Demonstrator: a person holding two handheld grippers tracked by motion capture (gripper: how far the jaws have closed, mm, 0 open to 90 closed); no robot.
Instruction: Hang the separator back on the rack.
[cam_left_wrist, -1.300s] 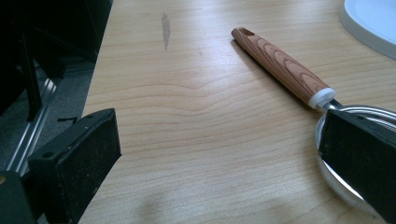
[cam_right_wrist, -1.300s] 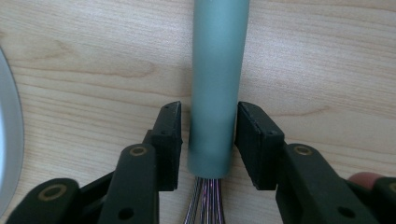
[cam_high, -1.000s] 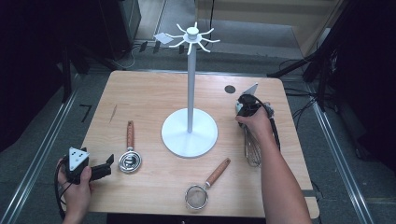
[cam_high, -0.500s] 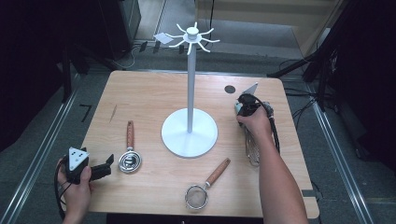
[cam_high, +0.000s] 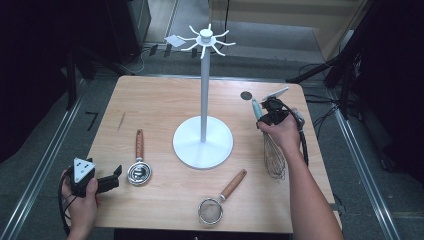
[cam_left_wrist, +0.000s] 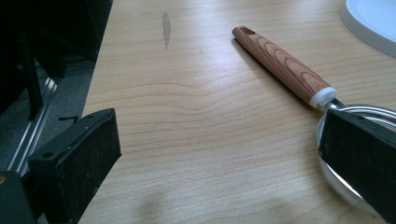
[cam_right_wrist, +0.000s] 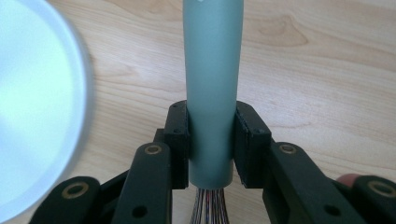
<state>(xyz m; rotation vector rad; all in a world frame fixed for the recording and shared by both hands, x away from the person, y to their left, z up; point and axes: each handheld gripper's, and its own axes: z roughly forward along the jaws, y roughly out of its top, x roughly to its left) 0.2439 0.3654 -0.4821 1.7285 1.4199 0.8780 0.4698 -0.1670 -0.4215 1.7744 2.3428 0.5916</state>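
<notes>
We have the right tongs (cam_right_wrist: 211, 140) clamped on the grey-green handle of the whisk (cam_high: 273, 152), low on the handle near where the wires leave it, as the right gripper view shows. From the high view the whisk sits at the right side of the tabletop (cam_high: 165, 105), handle end tilted up toward the far edge and the wire head trailing toward us, apparently close to or on the wood. The left tongs (cam_high: 111, 180) rest wide open and empty at the near left corner, just beside the bowl of a wooden-handled scoop (cam_high: 138, 167).

Our guess is that the whisk is headed for one of the hooks on the white rack (cam_high: 203, 95). The main risk is the grip: the pads hold a smooth, round, tapered handle, so it can swivel or slide out once the heavy wire head hangs free. The wires may also drag and snag on the tabletop if we lift unevenly. Near the rack, a swinging head can knock the thin pole and rock the base. We cannot tell from here whether the handle has a hanging loop, so hooking may fail. A wooden-handled strainer (cam_high: 220, 197) lies well clear at the near edge.
</notes>
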